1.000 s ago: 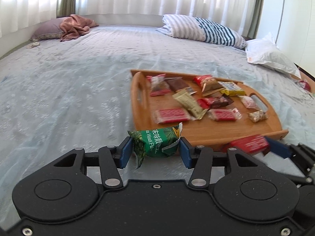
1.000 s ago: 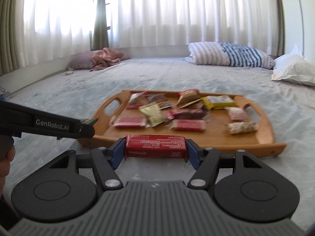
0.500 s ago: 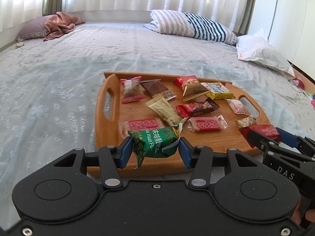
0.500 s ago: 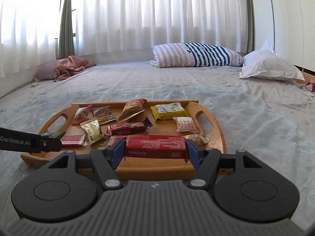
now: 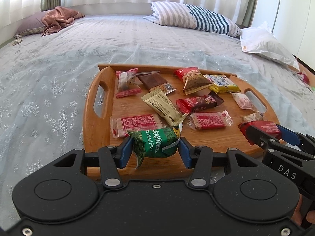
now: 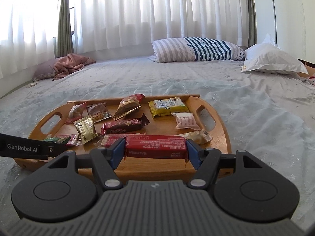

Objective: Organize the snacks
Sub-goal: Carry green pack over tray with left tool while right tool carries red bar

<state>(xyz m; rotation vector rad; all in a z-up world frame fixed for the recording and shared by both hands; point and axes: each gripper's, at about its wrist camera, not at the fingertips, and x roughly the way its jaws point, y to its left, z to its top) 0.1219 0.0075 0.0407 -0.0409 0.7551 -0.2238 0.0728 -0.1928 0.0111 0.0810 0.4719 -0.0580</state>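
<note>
Over the near edge of the wooden tray (image 5: 92, 116) on the bed (image 5: 49, 74), my left tongs (image 5: 155, 149) pinch a green wasabi snack packet (image 5: 155, 142). My right tongs (image 6: 155, 151) clamp a long red snack bar (image 6: 155, 146) by its ends, seemingly just above the tray's near right corner.

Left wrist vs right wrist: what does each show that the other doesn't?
Left wrist only: the full face of the green wasabi snack packet pinched in the left gripper, and part of a hand under the right gripper.

Right wrist only: the red snack bar seen lengthwise between the right gripper's pads, and the tall curtains.

Both: the wooden tray loaded with snack packets, both grippers over its near edge, the striped pillow, the white pillow and the pink cloth on the bed.
</note>
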